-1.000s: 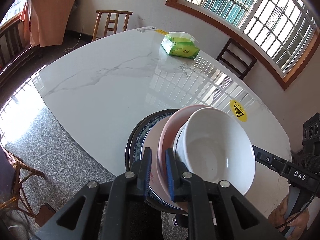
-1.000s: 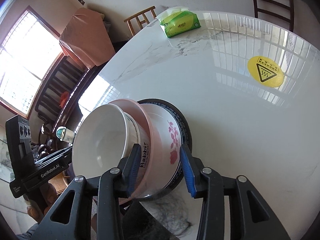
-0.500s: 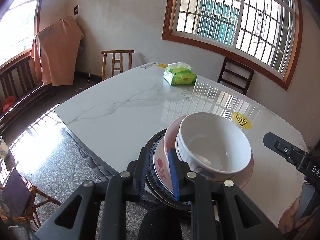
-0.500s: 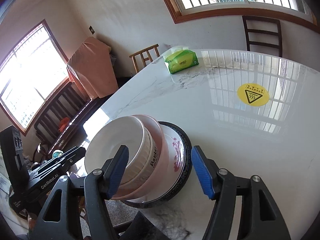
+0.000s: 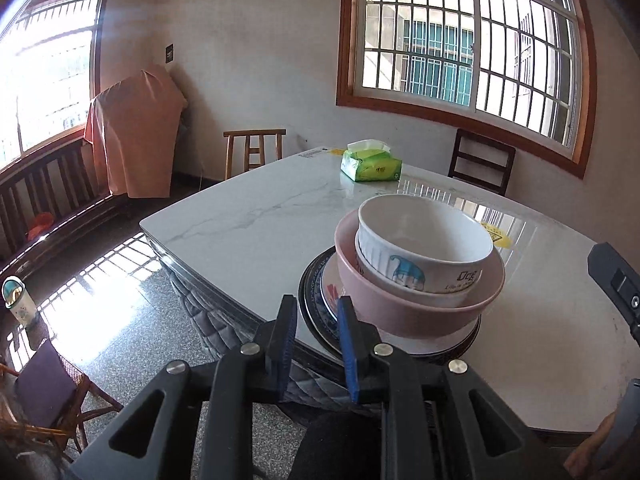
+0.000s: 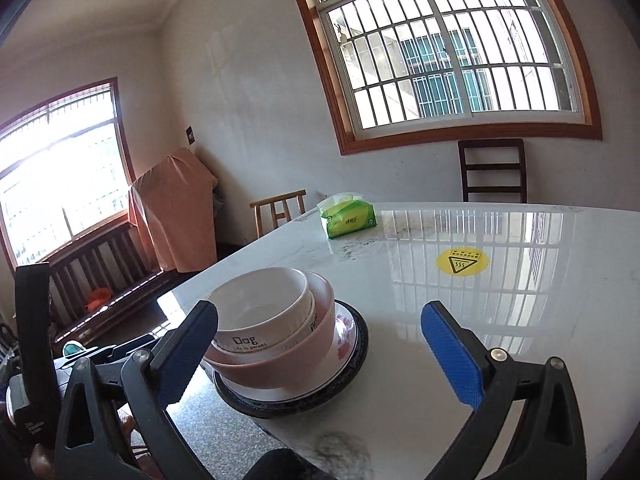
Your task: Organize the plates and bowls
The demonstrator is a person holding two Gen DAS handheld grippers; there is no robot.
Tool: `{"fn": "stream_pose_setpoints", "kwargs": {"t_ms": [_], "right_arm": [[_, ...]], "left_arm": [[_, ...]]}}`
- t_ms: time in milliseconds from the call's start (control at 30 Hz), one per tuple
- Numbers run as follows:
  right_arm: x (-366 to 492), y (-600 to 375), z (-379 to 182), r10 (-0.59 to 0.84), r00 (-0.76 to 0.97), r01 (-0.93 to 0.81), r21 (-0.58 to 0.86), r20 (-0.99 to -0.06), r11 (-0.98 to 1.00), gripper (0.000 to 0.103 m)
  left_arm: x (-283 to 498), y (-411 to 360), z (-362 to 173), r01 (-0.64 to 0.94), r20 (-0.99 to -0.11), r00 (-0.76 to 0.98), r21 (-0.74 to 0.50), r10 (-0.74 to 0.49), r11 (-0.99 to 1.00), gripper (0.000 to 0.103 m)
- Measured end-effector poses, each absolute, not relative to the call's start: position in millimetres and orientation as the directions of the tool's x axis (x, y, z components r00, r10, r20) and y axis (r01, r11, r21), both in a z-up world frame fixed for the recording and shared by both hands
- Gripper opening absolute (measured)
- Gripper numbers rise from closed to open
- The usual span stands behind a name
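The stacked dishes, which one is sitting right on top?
The white bowl, printed with "Dog" and a blue figure. It nests inside the pink bowl, which rests on the plates.

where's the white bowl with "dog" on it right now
The white bowl sits nested inside the pink bowl atop the stacked plates at the marble table's near edge, lower left in the right wrist view.

Counter (image 6: 500,340): white marble-look top with grey veins, glossy, mirroring the window bars.
Near edge: a black-rimmed plate (image 6: 356,364) lies directly on it, close to the edge, bearing stacked dishes.
Far edge: green tissue pack (image 6: 348,220).
Middle: round yellow warning sticker (image 6: 462,262), stuck flat.
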State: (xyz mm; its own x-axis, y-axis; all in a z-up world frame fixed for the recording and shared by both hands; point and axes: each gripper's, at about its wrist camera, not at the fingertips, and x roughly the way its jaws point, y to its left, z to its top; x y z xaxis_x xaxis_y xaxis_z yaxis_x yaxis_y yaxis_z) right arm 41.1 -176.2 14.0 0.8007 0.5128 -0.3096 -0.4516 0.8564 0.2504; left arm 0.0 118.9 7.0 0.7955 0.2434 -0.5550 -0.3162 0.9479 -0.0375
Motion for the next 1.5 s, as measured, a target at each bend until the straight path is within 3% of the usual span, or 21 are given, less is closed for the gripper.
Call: {"fn": "stream_pose_setpoints", "kwargs": {"t_ms": [133,500,567,600,700,800,1500], "right_arm": [[18,-181,8,0.48,0.838,-0.432,0.224,-0.259,0.874,0.103],[-9,-187,12,0.498,0.835,-0.46,0.196,-0.236,0.866,0.103],[-10,-188,10,0.502,0.831,-0.464,0.198,-0.241,0.863,0.103],[-11,-188,10,0.504,0.829,-0.466,0.197,-0.243,0.862,0.103],[-17,-189,9,0.507,0.828,-0.47,0.196,-0.242,0.861,0.103],[-19,-190,9,0.506,0.829,-0.47,0.192,-0.239,0.861,0.103],[-17,-181,1,0.503,0.815,-0.469,0.18,-0.287,0.864,0.103]], "left_arm": [[-8,109,5,-0.328,-0.542,0.798,-0.026,0.263,0.944,0.021],[-29,97,16,-0.36,-0.469,0.822,0.014,0.324,0.933,0.022],[-32,93,18,-0.361,-0.459,0.825,0.023,0.331,0.932,0.038],[-34,91,19,-0.366,-0.449,0.827,0.025,0.337,0.93,0.051],[-42,86,24,-0.378,-0.402,0.842,0.038,0.36,0.925,0.055],[-41,84,27,-0.355,-0.416,0.845,0.031,0.335,0.934,0.061],[-39,87,15,-0.322,-0.476,0.83,0.018,0.291,0.947,0.061]]}}
